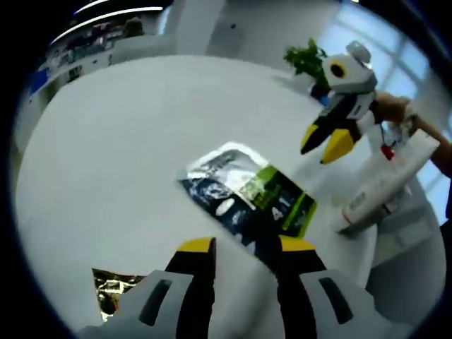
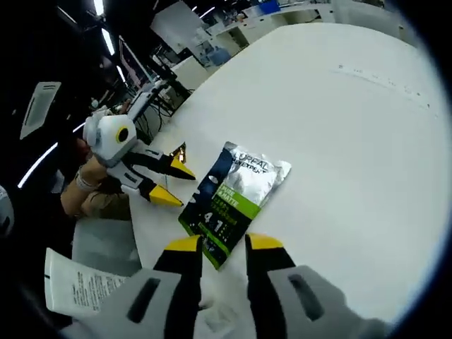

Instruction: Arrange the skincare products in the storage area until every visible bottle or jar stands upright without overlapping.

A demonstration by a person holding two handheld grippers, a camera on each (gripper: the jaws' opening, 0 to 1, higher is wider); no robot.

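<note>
A flat sachet [image 1: 247, 194], silver, black and green, lies on the white table [image 1: 127, 141]. In the left gripper view my left gripper [image 1: 246, 246] is open, its yellow tips on either side of the sachet's near edge. My right gripper [image 1: 326, 143] hangs open above the table beyond the sachet, at the upper right. In the right gripper view the same sachet [image 2: 236, 194] lies just ahead of my open right gripper [image 2: 224, 244]. My left gripper [image 2: 176, 185] comes in from the left, open, its tips beside the sachet's corner, held by a hand [image 2: 88, 185].
A gold foil packet [image 1: 113, 291] lies near my left jaw, and shows again as a gold foil packet [image 2: 180, 152] behind the left gripper's tips. A white printed packet [image 1: 385, 185] lies at the table's right edge. A green plant [image 1: 307, 60] stands far back. A printed white sheet [image 2: 78, 286] lies low left.
</note>
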